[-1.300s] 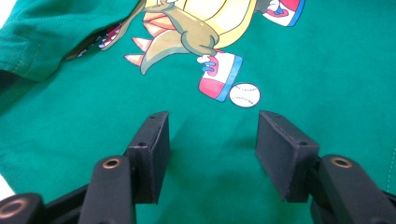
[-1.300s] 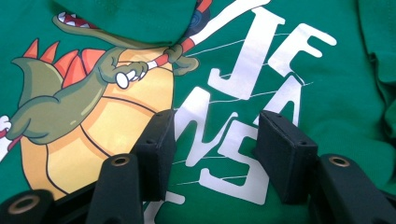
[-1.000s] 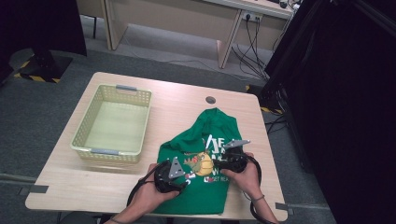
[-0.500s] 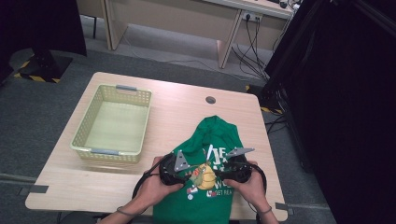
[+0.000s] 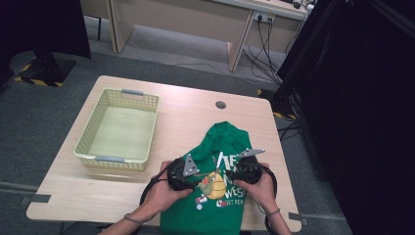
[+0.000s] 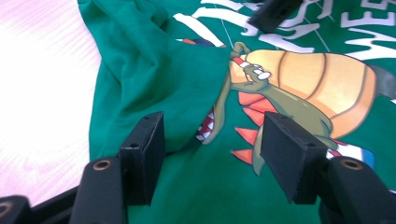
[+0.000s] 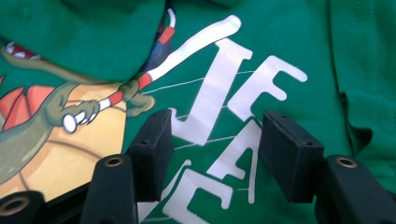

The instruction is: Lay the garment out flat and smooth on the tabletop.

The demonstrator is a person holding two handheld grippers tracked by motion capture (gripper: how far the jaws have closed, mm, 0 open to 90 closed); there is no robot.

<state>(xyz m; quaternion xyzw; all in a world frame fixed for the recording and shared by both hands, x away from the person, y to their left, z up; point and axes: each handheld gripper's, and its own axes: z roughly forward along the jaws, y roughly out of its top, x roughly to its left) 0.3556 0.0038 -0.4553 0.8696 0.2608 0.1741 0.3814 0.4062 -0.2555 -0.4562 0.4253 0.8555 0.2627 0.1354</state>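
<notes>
High view overhead; gripper views close (shared shirt [image 5: 215, 196]).

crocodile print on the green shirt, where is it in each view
High view: the crocodile print sits low on the green shirt, between the left gripper and right gripper.
Left gripper view: centre to right, past the open jaws.
Right gripper view: left edge, partly under a fold.
Shared landmark: the red and white striped stick in its claw, beside the white lettering.
</notes>
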